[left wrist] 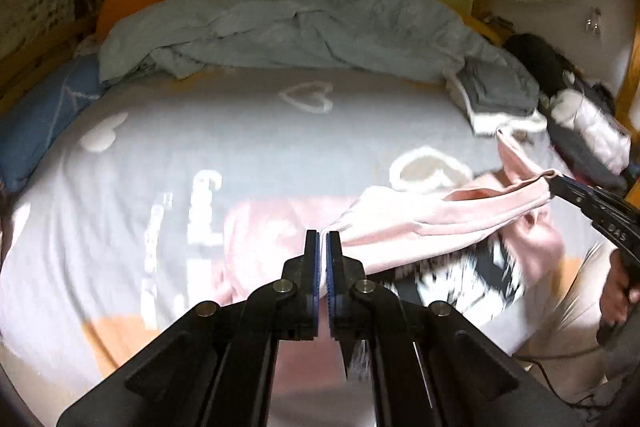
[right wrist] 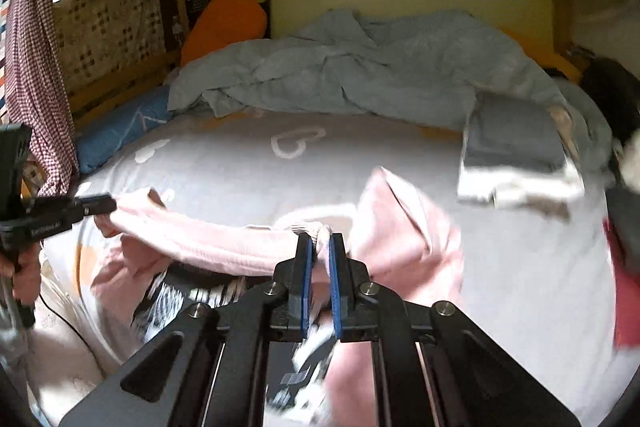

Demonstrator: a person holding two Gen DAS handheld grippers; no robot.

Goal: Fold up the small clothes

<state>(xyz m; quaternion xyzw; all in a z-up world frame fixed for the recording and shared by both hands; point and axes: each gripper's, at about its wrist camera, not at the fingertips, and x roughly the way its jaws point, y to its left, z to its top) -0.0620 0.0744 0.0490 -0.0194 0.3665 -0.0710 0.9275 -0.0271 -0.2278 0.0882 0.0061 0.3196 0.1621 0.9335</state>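
A small pink garment [left wrist: 440, 223] with a black-and-white print hangs stretched between my two grippers above the grey bed cover [left wrist: 240, 147]. My left gripper [left wrist: 323, 239] is shut on one edge of it. In the left wrist view the right gripper [left wrist: 554, 183] pinches the other edge at the far right. In the right wrist view my right gripper [right wrist: 320, 241] is shut on the pink garment [right wrist: 400, 227], and the left gripper [right wrist: 112, 205] grips its far end at the left.
A crumpled blue duvet [left wrist: 300, 27] lies at the back of the bed. A folded stack of grey and white clothes [right wrist: 516, 163] sits at the right. An orange plush [right wrist: 224, 23] and a blue pillow [left wrist: 44, 115] lie at the left.
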